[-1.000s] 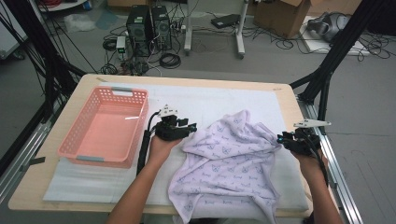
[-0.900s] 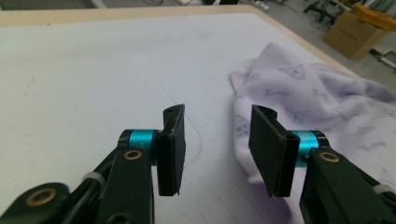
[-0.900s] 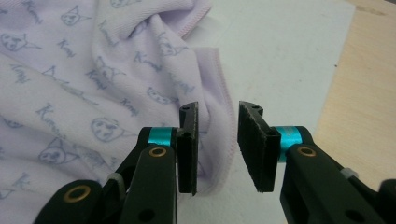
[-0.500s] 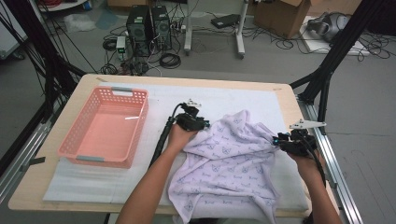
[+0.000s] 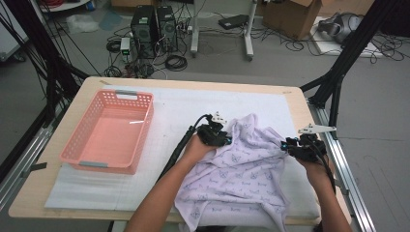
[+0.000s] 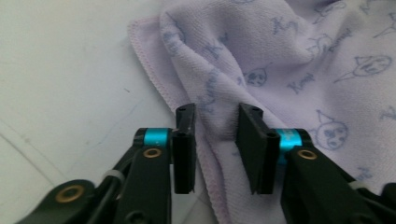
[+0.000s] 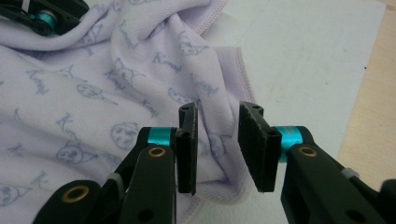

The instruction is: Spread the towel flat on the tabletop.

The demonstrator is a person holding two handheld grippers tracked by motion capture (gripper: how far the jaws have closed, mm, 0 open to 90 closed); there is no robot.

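- A lilac towel [image 5: 237, 169] printed with small blue faces and script lies rumpled on the white padding [image 5: 121, 188] that covers the right half of the worktop [image 5: 38, 193]; its near edge hangs over the front.
- The left gripper [image 5: 218, 137] sits at the towel's far left corner. In the left gripper view its jaws have just been closing, with a raised fold of the towel [image 6: 215, 93] and its stitched hem between them. The pads meet the cloth on both sides, so they pinch the fold.
- The right gripper [image 5: 295, 147] is at the towel's right edge. In the right gripper view its jaws stand narrowly apart with a bunched ridge of the towel [image 7: 217, 102] clamped between the pads.
- The two grippers are well apart, with most of the towel between them.
- A pink basket [image 5: 77, 145] stands on the left of the worktop, clear of the towel.
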